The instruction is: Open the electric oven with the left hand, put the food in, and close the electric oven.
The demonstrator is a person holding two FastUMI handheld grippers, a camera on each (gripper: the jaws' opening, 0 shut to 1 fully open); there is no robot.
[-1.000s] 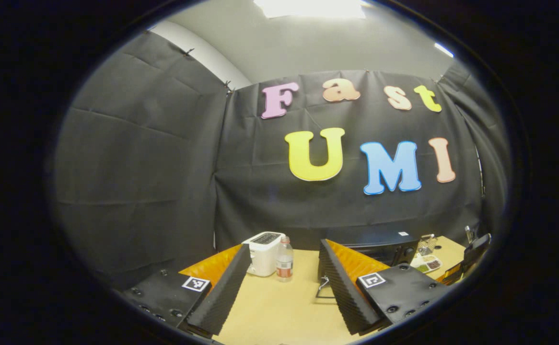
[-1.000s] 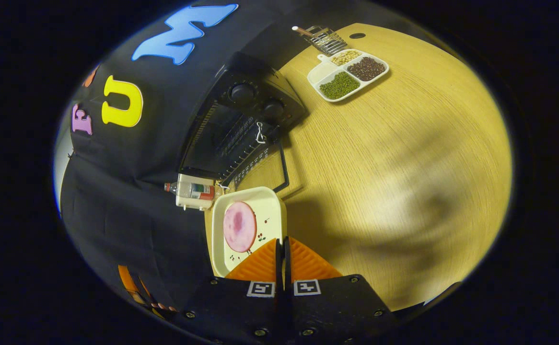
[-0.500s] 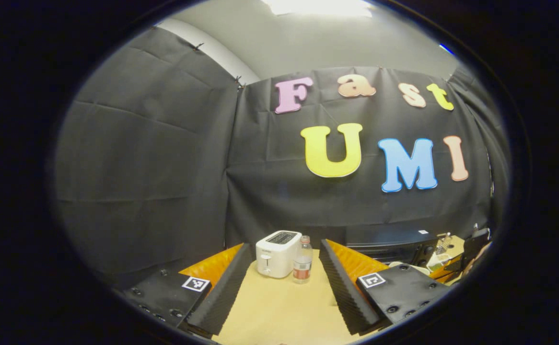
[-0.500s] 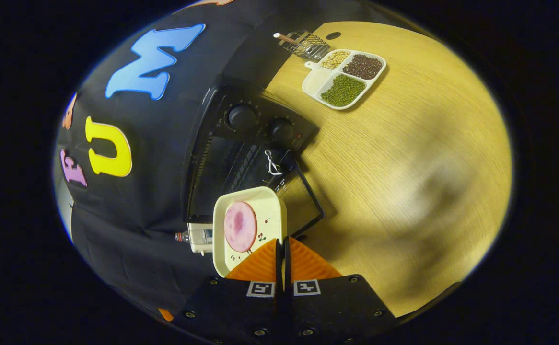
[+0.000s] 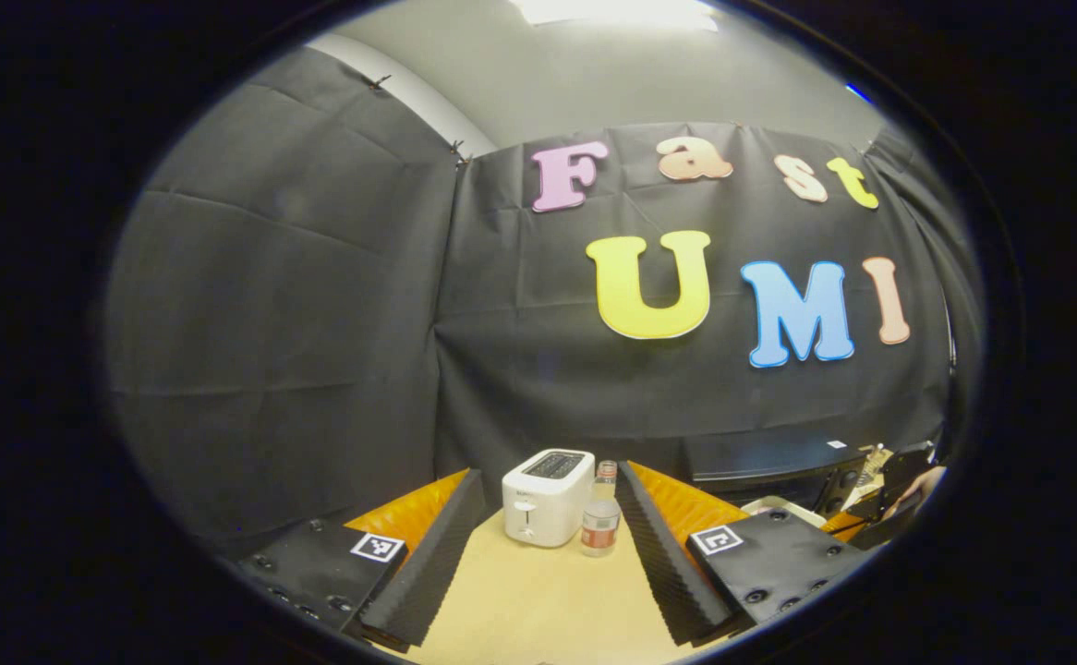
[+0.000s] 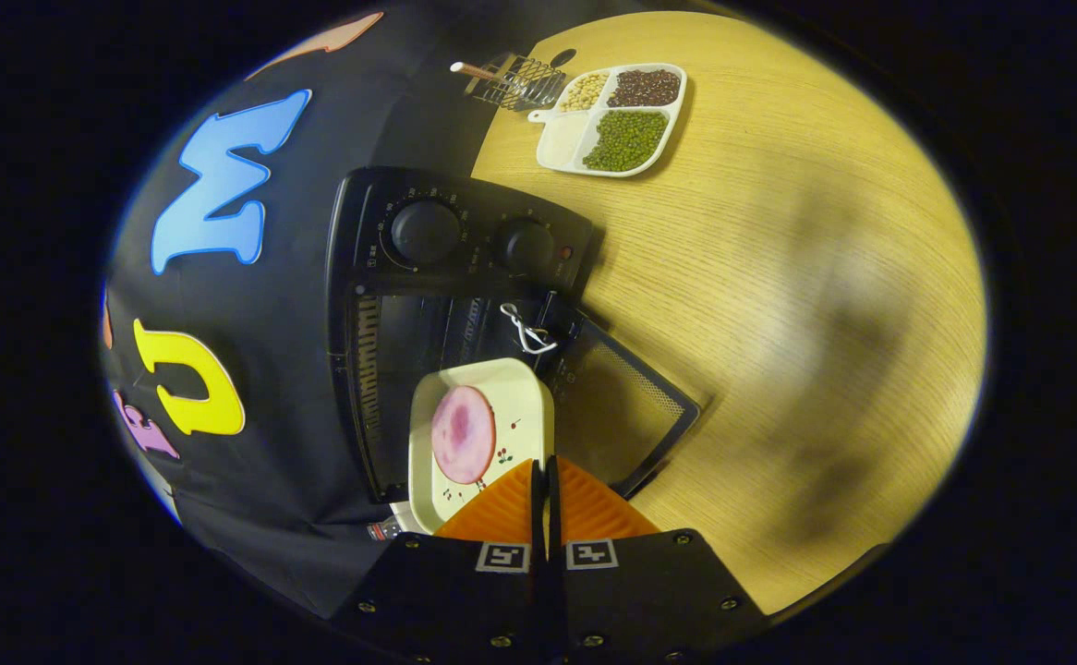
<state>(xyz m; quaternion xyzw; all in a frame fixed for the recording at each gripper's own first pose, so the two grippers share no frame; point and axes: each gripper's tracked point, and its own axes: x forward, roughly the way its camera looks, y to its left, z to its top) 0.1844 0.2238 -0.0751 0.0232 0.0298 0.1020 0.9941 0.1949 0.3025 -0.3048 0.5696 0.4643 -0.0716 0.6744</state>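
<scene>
- Left gripper view, far left: the left gripper [image 5: 538, 554] hangs above the wooden table [image 5: 538, 600] with its two fingers [image 5: 428, 554] spread wide and nothing between them.
- Between those fingers, farther back, a white toaster [image 5: 546, 497] stands near the table's rear edge against the black cloth wall; a small water bottle [image 5: 600, 523] stands just beside it on its right (upright, cap on).
- Bare tabletop lies in front of the toaster and bottle, an open strip running towards the viewer.
- At the right edge of that view sits the black electric oven [image 5: 769, 459], and past it the other gripper with a hand [image 5: 922, 482] on it, small and hard to make out.
- Right gripper view (this picture is turned on its side): at left the electric oven [image 6: 446, 277] stands with its back to the wall, two round knobs [image 6: 426, 231] on its panel.
- Its door [image 6: 631, 406] lies dropped open onto the table, the dark mouth exposed.
- The right gripper [image 6: 543, 494] has its fingers pressed together on the near rim of a cream tray [image 6: 520, 406], which carries a round pink slice of food [image 6: 463, 436].
- The tray hovers at the oven mouth, over the hinge end of the door; whether its far edge is past the opening, I cannot tell.
- A small metal hook [image 6: 525, 330] shows at the door's upper corner.
- Farther right, a divided dish [image 6: 617, 117] of beans and a wire holder [image 6: 511, 85] sit well apart from the oven.
- The rest of the table on the right is open wood.
</scene>
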